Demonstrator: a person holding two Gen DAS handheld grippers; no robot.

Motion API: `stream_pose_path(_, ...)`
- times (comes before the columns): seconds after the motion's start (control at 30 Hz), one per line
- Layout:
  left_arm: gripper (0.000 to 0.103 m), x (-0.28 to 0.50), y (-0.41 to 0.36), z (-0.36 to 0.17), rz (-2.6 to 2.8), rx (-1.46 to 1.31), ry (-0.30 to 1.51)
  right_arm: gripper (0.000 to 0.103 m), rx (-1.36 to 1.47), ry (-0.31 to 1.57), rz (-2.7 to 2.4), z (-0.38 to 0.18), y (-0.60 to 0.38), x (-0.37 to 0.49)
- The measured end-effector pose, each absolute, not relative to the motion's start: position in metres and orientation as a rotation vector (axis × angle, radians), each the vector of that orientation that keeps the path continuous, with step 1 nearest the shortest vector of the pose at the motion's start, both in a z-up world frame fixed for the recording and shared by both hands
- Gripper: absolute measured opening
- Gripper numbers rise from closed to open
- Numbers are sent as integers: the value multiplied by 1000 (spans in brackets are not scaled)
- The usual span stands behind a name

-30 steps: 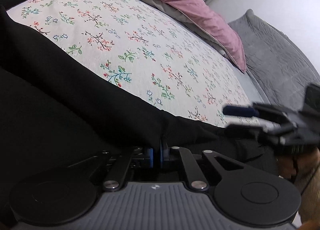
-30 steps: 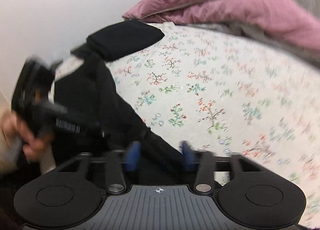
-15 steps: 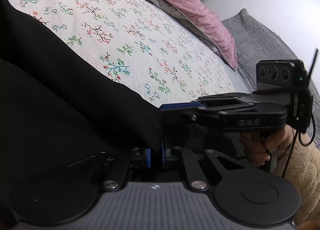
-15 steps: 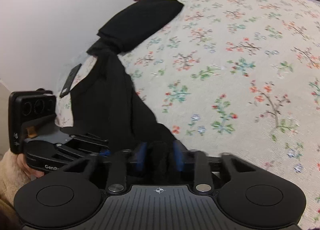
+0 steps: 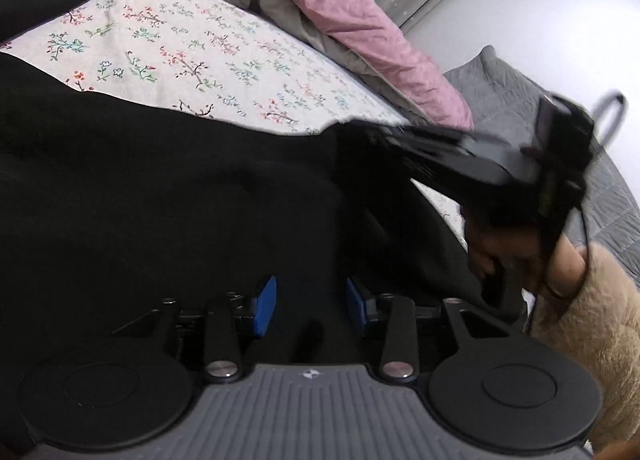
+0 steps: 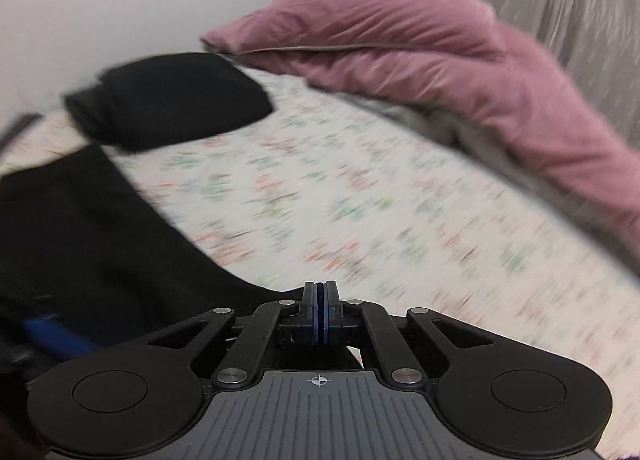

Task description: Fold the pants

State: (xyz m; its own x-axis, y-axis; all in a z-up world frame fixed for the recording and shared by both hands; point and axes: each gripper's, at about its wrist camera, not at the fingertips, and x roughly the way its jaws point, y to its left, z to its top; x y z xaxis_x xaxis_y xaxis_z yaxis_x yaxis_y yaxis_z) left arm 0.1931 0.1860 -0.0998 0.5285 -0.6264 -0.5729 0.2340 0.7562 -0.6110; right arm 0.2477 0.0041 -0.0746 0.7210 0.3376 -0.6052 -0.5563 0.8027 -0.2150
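At the bottom of the left wrist view, the left gripper (image 5: 311, 306) is seen with its two blue pads (image 5: 265, 306) standing apart; the jaws have just been opening. Black cloth of the pants (image 5: 168, 196) lies between and beyond the pads, which are not pressed on it. To the right in that view, the right gripper (image 5: 360, 132) is shown blurred, its tip at the far edge of the black cloth, and it is held by a hand (image 5: 516, 256) next to a tan fleecy sleeve (image 5: 588, 324).

From the right wrist view, the right gripper (image 6: 320, 314) is seen with its pads drawn fully together; the jaws have just been closing. The dark edge of the pants (image 6: 92, 244) reaches the jaws from the left, but whether cloth is pinched between the pads cannot be told. A blurred blue pad of the left gripper (image 6: 52, 334) is glimpsed at the lower left edge.

The pants are spread over the near side of a bed, on a white sheet printed with small flowers (image 6: 360, 200). A second dark bundle of cloth (image 6: 172, 96) is seen farther back near the wall. A pink duvet (image 6: 440, 48) is heaped along the far side of the bed, and a grey quilted cover (image 5: 520, 100) is seen beyond it in the left wrist view.
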Motion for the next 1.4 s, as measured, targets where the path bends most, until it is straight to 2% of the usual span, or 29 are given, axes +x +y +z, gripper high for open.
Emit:
stream_pose_path(0.23,61,198,183,-96,-533,-458,867,0,-542,463,356,-105,31,272)
stream_pose_path(0.3,62,201,186,-94,-522,-448,858,1,-457,494,348,-99,23,274)
stream_pose_path(0.33,62,204,187,-92,-515,-440,848,5,-410,514,369,-95,17,271)
stream_pose_path(0.47,62,217,189,-80,-507,-370,793,6,-304,570,463,-85,4,229)
stream_pose_path(0.63,61,246,194,-83,-427,-279,773,5,-360,646,490,-109,-13,183)
stream_pose_path(0.83,59,257,212,-105,-66,10,653,6,-236,680,315,-122,-117,175)
stream_pose_path(0.97,54,264,242,-106,85,-87,642,6,-181,694,104,-120,-208,163)
stream_pose_path(1.0,48,265,246,-107,112,-84,640,6,-174,704,32,-119,-230,160)
stream_pose_path(1.07,48,264,251,-104,126,-122,641,6,-167,726,-100,-118,-267,156)
stream_pose_path(1.13,49,263,245,-97,113,-126,652,6,-132,733,-184,-115,-297,147)
stream_pose_path(1.2,52,258,234,-89,47,-131,657,10,-93,730,-204,-106,-308,135)
stream_pose_path(1.4,63,238,165,-84,-231,-163,696,11,-94,715,-54,-101,-288,116)
